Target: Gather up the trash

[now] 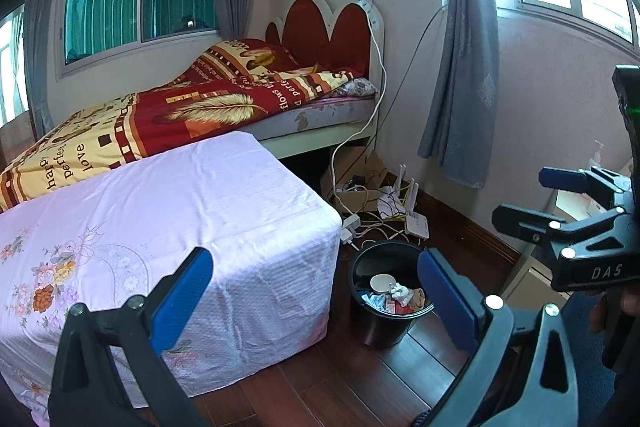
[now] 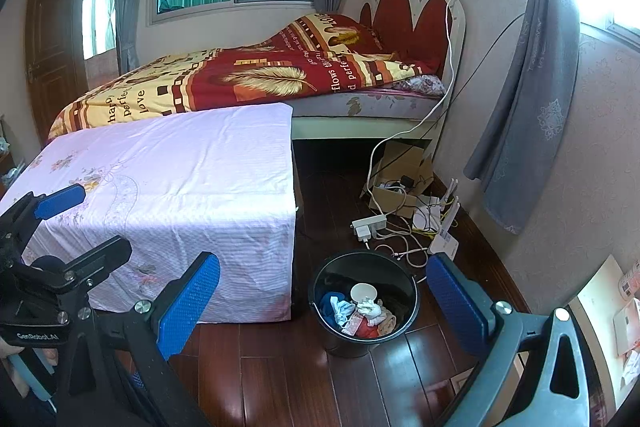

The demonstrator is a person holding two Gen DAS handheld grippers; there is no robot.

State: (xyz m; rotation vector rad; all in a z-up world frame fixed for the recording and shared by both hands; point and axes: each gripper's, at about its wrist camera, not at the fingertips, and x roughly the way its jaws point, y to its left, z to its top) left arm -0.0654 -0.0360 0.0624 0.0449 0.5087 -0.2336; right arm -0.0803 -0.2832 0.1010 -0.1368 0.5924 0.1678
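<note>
A black trash bin [image 1: 384, 327] stands on the wood floor beside a table draped in a pink floral cloth [image 1: 160, 227]. It holds a white cup [image 1: 382, 282], crumpled paper and coloured wrappers. The bin also shows in the right wrist view [image 2: 360, 339]. My left gripper [image 1: 316, 303] is open and empty, held above the floor near the bin. My right gripper [image 2: 324, 307] is open and empty, also above the bin; it shows in the left wrist view [image 1: 536, 199] at the right edge. The left gripper shows in the right wrist view [image 2: 76, 223] at the left.
A bed [image 1: 200, 107] with a red and yellow quilt stands behind the table. A power strip [image 2: 370, 225], tangled cables, a white router [image 2: 444, 239] and a cardboard box [image 2: 400, 183] lie on the floor by the wall. Grey curtains [image 1: 464, 67] hang at the right.
</note>
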